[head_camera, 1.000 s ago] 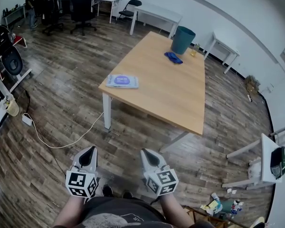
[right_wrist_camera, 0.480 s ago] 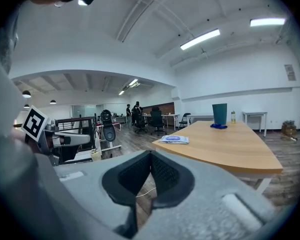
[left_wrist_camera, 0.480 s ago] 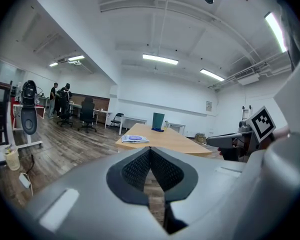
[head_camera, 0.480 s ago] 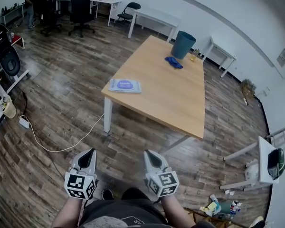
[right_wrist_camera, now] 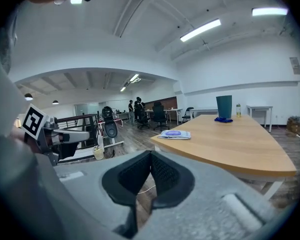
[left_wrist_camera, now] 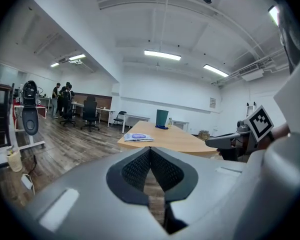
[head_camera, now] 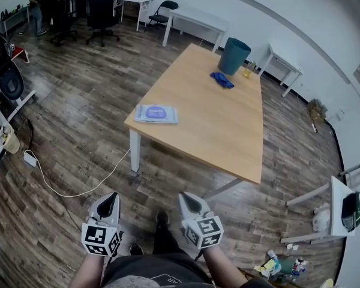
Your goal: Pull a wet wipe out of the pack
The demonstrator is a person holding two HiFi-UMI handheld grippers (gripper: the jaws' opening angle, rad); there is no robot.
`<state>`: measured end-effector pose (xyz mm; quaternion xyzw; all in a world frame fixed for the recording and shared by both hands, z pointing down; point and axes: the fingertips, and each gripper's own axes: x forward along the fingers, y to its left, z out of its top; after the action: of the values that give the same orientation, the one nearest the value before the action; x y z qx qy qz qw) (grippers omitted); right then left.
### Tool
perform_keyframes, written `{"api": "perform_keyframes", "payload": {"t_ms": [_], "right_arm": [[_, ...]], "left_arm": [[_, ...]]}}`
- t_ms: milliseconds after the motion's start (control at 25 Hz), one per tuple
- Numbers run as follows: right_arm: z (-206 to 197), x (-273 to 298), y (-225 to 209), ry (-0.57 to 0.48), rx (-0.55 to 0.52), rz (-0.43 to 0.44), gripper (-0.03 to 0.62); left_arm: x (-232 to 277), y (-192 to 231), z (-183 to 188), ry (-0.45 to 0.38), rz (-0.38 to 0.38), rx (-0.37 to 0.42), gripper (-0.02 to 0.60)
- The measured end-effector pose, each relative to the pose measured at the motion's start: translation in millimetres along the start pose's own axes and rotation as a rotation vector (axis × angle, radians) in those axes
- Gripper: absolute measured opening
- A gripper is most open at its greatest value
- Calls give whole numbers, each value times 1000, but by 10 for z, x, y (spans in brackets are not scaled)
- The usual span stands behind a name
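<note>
Two grippers sit at the frame's bottom, left gripper and right gripper, jaws pressed together on nothing. My foot has stepped forward and the wet wipe pack sits lower in frame: I'm approaching, not reaching. It lies on the wooden table, near-left corner; bin and office chairs are beyond.
</note>
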<state>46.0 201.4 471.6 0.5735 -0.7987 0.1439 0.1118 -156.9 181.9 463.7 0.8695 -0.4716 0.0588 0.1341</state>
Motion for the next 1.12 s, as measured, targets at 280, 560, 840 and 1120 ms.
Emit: {"api": "perform_keyframes", "payload": {"t_ms": [280,560,840,1120], "right_arm": [[245,620,-544,8,16,75,-9],[424,1160,-1016,10,31,117,-9],[500,1356,-1482,11,44,125,-9],[587,1537,-1666,18,17,158,-9]], "left_arm": [[663,91,86,20,73,-10,18],[1418,146,359,4,104,-7,18],[1823,243,422,16,170,3,18],[2033,244,542,14,209,40,18]]}}
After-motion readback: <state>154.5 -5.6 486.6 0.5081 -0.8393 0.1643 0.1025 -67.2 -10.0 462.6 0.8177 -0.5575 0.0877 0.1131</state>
